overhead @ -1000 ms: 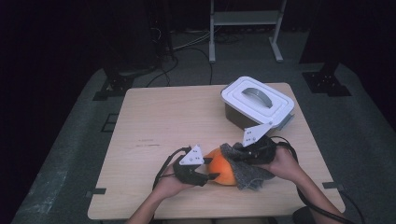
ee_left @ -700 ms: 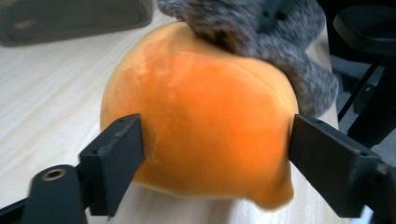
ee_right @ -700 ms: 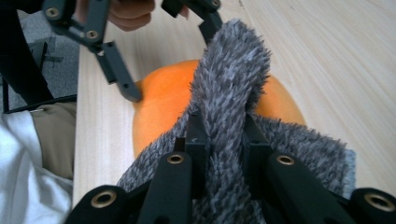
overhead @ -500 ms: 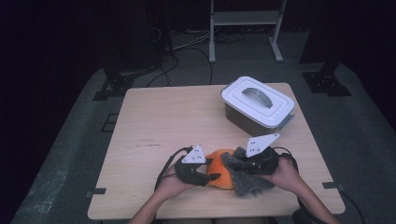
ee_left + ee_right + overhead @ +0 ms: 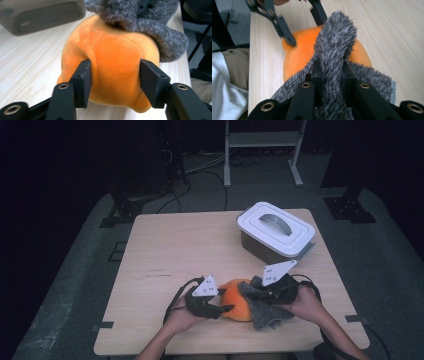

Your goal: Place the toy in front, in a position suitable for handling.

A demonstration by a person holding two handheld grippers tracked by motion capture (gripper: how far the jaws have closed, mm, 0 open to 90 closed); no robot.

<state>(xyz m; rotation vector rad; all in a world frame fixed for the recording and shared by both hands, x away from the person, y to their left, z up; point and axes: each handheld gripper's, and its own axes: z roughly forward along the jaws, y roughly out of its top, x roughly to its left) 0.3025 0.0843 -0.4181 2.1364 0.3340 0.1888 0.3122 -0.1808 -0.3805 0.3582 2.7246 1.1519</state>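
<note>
Since the earlier frame the right gripper (image 5: 257,290) has drawn the grey fuzzy cloth (image 5: 265,312) lower over the orange plush ball (image 5: 236,304), which sits at the worktop's (image 5: 200,240) near edge, well in front of the lidded container (image 5: 276,231). Ball lies straight ahead of the left gripper (image 5: 115,75), its 2 fingers (image 5: 83,75) half open, pressing the ball's sides. Right fingers (image 5: 318,72) are nearly closed, pinching a cloth fold draped on the ball's right.

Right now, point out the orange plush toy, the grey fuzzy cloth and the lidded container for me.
orange plush toy (image 5: 117,62), left gripper view, middle of its front face.
grey fuzzy cloth (image 5: 337,42), right gripper view, raised fold above the tongs.
lidded container (image 5: 275,227), high view, white lid beside the handle.
</note>
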